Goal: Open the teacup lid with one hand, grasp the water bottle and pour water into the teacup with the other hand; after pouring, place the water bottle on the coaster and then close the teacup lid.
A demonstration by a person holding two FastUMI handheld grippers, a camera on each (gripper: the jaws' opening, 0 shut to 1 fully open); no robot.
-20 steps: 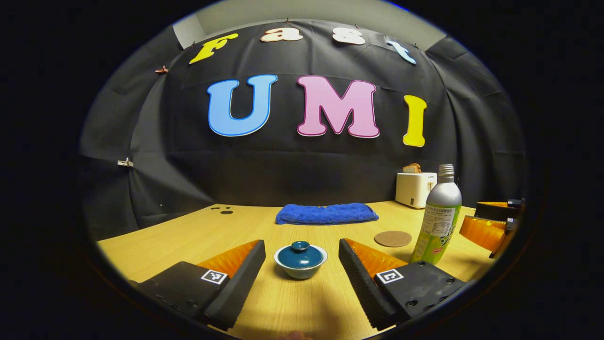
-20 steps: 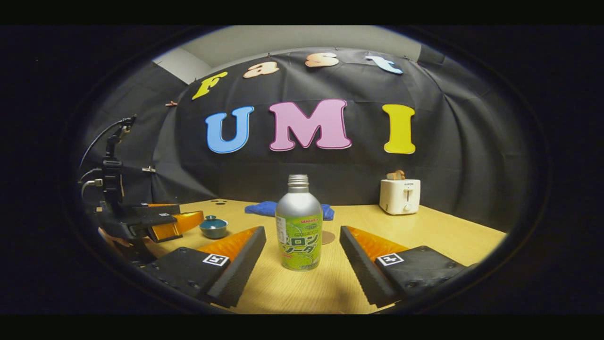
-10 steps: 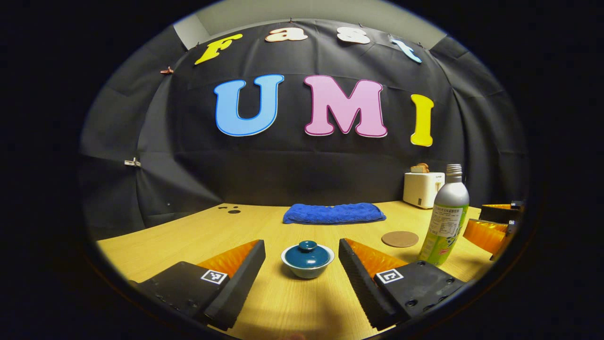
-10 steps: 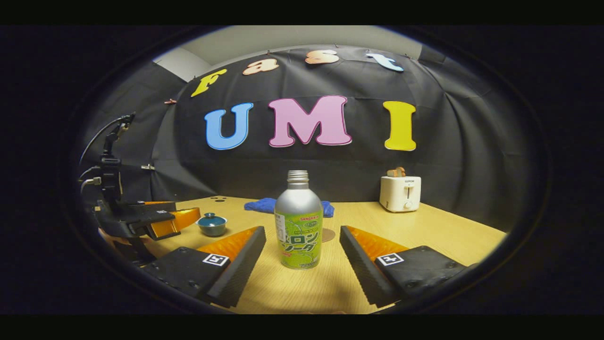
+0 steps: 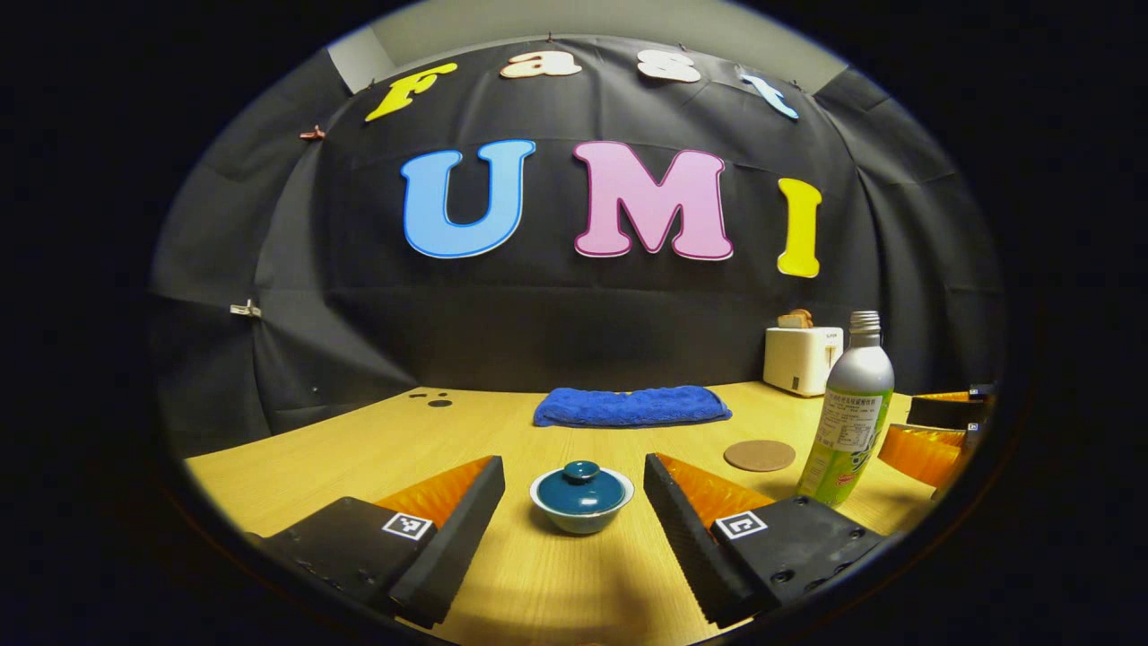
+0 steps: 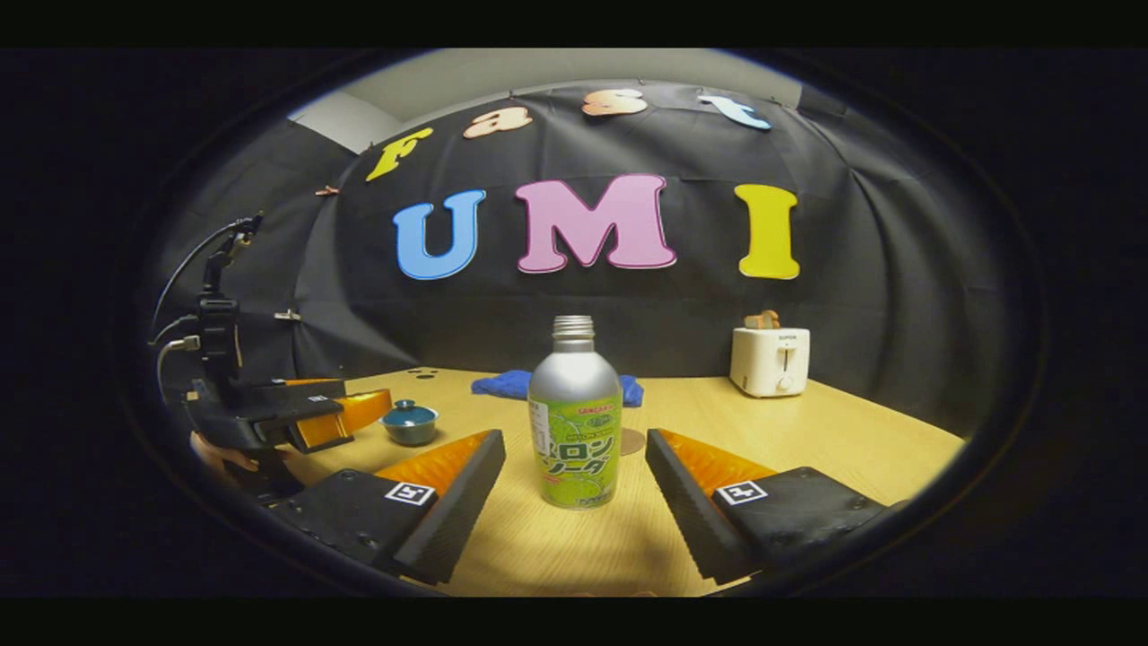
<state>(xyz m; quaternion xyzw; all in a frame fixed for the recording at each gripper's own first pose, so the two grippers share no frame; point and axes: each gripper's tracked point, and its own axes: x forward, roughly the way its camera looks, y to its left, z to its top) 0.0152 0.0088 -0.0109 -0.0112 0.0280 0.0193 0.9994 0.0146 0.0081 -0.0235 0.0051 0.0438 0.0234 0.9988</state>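
Between the spread fingers of the left gripper point(image 5: 574, 502) sits the lidded teacup point(image 5: 581, 496); right gripper point(image 6: 574, 484), fingers apart, flanks the water bottle point(image 6: 575, 422), coaster point(image 5: 760, 455), blue towel point(image 5: 631, 405) and toaster point(image 6: 769, 361) beyond

At the centre of the frame the water bottle point(image 6: 575, 422) is standing upright on the wooden table point(image 6: 834, 440), its cap off. At the bottom, the right gripper point(image 6: 574, 480) is spreading its fingers wide to either side of the bottle, touching nothing. At the left edge the left gripper point(image 6: 345, 414) is pointing toward the lidded teacup point(image 6: 409, 423). A blue towel point(image 6: 502, 384) and a white toaster point(image 6: 769, 361) are sitting farther back, and the coaster point(image 6: 631, 440) is peeking out just right of the bottle.
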